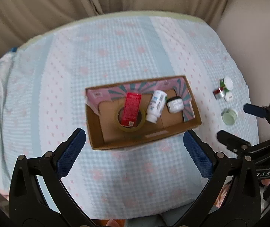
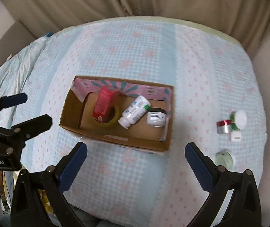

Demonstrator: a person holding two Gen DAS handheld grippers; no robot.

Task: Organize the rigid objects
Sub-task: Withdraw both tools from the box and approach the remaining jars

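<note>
Open brown cardboard box with pink-and-teal printed flaps (image 1: 189, 121), set near the middle of the bed with the pale blue checked, pink-dotted cover (image 1: 116, 56), towards its near edge. Contents: red rectangular carton (image 1: 131, 108) propped aslant in the hole of a roll of clear yellowish packing tape (image 1: 130, 119); white plastic bottle with blue label (image 1: 156, 106) lying on its side beside them; squat white jar with a dark lid (image 1: 175, 105) at the box's right end. Still outside, near the right edge of the bed: a cluster of a green-and-white lidded tub (image 2: 238, 119), a small red-and-silver jar (image 2: 223, 126) and a small white container (image 2: 236, 136), touching or nearly so; a pale green translucent round jar (image 2: 225, 158) sits apart, nearer the front edge. Left tongs (image 1: 134, 143): released, wide apart, empty, hovering short of the box's near wall. Right tongs (image 2: 135, 157): likewise spread and empty, pointed between box and loose jars. Risks, as judged: the soft cover gives poor footing, so a jar nudged off-centre may roll over the right edge; the clustered three stand so close that closing on one could knock its neighbours; smooth round lids may squirt from the pads if gripped high; the leaning carton could topple if the box is bumped; motion blur leaves exact jar positions uncertain.
</note>
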